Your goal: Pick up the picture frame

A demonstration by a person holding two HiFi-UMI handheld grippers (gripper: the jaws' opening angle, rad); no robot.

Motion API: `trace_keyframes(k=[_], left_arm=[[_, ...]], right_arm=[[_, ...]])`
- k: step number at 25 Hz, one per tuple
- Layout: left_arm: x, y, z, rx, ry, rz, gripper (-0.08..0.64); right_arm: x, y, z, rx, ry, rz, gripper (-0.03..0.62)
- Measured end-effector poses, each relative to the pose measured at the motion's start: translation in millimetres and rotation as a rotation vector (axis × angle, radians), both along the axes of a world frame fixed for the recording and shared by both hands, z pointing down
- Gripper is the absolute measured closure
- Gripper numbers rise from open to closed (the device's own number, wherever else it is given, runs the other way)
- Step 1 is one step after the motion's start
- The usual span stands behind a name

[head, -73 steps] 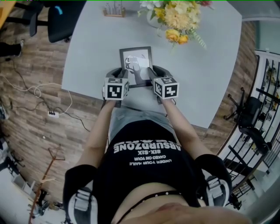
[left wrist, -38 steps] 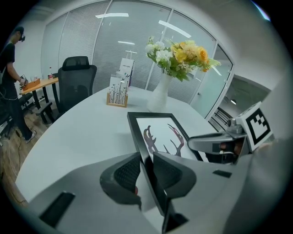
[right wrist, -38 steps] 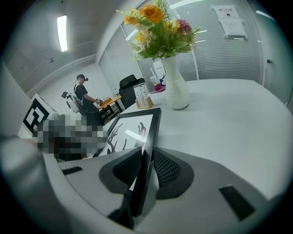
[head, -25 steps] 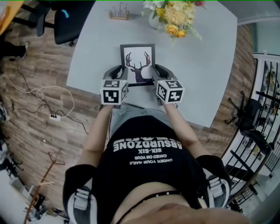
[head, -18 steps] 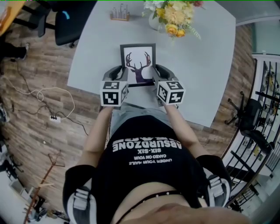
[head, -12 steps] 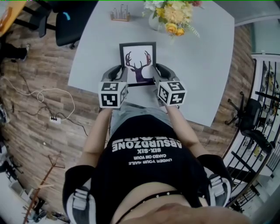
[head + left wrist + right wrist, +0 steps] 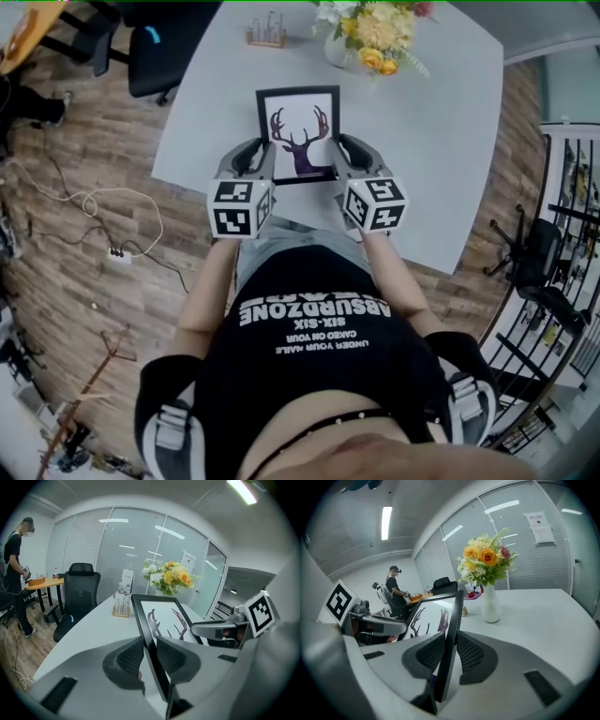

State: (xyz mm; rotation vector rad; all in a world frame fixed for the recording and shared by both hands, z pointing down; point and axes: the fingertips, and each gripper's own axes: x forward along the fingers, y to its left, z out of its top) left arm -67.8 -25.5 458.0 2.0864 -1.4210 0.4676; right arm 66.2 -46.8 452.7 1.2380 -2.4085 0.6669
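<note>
The picture frame (image 7: 299,133) is black with a white print of a dark deer head with antlers. It hangs tilted above the grey table (image 7: 441,141), held from both sides. My left gripper (image 7: 263,165) is shut on its left edge, and the frame (image 7: 154,634) runs between those pads. My right gripper (image 7: 337,161) is shut on its right edge, with the frame's rim (image 7: 451,634) pinched between its textured pads. Each gripper's marker cube sits near the table's front edge.
A white vase of yellow and white flowers (image 7: 373,33) stands at the far side of the table, and a small wooden holder (image 7: 266,32) to its left. A black office chair (image 7: 164,56) sits past the table's left corner. A person (image 7: 14,569) stands far left.
Both grippers have risen together with the frame, which has lifted off the table and tipped up so the deer print shows more fully. The grip has not changed.
</note>
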Motion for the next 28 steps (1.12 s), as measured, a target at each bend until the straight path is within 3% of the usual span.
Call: trace_keyframes(k=[14,28], left_arm=[[-1,15,-24,0.057,0.010,-0.018,0.466],[4,13,-23,0.050,0.004,-0.012,0.466]], right_arm=[[-1,11,-19,0.050,-0.004,-0.021,0.505],[4,9,-17,0.039,-0.006,-0.014,0.505]])
